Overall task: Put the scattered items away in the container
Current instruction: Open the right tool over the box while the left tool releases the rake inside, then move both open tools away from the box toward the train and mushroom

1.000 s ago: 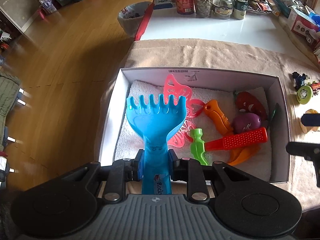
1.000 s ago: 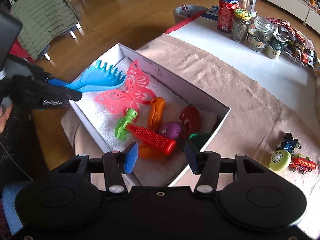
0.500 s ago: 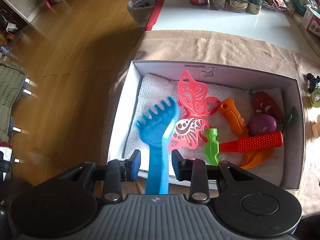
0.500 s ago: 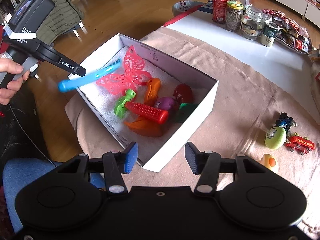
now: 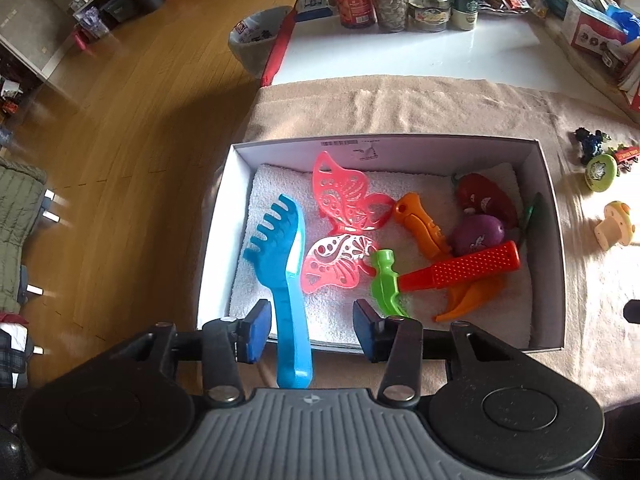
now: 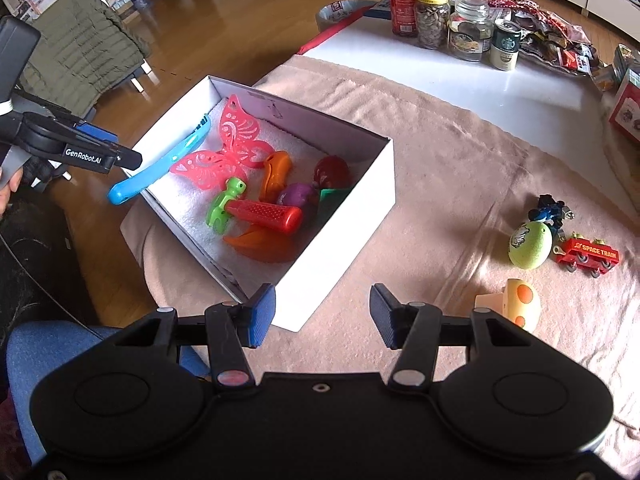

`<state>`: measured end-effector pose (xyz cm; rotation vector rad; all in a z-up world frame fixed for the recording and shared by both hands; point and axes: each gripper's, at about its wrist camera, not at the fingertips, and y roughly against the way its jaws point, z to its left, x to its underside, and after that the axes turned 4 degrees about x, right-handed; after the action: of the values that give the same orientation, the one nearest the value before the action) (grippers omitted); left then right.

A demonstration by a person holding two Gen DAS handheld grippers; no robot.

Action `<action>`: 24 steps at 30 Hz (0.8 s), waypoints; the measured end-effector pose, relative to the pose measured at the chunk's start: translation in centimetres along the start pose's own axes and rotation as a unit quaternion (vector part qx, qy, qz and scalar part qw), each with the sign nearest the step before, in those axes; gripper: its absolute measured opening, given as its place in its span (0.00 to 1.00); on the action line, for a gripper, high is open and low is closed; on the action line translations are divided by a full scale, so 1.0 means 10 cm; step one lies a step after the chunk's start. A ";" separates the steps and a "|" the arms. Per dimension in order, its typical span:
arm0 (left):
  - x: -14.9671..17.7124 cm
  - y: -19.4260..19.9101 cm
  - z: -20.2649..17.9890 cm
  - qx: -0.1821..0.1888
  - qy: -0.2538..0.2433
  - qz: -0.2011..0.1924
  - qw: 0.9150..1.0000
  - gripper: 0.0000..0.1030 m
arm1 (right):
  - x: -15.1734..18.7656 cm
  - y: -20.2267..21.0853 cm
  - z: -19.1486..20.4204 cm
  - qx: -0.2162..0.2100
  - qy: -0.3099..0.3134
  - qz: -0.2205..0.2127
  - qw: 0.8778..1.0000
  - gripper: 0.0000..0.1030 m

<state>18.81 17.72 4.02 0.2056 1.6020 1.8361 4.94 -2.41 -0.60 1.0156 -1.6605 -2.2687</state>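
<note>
A white box (image 5: 384, 140) lined with a white towel holds a pink butterfly (image 5: 344, 204), a red-handled toy hammer (image 5: 460, 272) and other toys. The blue rake (image 5: 288, 280) lies with its head in the box and its handle across the near rim. My left gripper (image 5: 312, 330) straddles that handle; its jaws are opening and the pads stand clear of it. My right gripper (image 6: 322, 316) is open and empty above the cloth by the box's wall (image 6: 344, 224). On the cloth lie a mushroom toy (image 6: 516, 300), a green egg (image 6: 528, 246), a red train (image 6: 588, 256) and a blue figure (image 6: 550, 210).
Jars and cans (image 6: 432, 16) stand on the white table beyond the beige cloth (image 6: 460, 140), with snack packets and boxes at the far right. A grey bowl (image 5: 256, 40) sits at the table's left edge. Wooden floor and a green jacket (image 6: 80, 52) lie to the left.
My left gripper has opened and let go of the blue rake, which dropped onto the towel and the box rim. My right gripper has shifted right, from over the box toward the loose toys.
</note>
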 end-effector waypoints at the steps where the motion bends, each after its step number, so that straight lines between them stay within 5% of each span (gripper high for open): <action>1: 0.01 0.05 -0.05 0.001 -0.005 -0.004 1.000 0.45 | 0.01 0.02 -0.01 -0.001 -0.002 -0.001 1.000 0.51; 24: 0.32 1.09 -1.26 0.052 -0.103 -0.116 0.987 0.50 | 0.41 0.55 -0.40 0.008 -0.051 -0.041 0.998 0.51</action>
<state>5.49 9.18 10.17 0.2375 1.5088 1.5068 2.74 -9.62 1.90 1.0043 -1.7077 -2.4016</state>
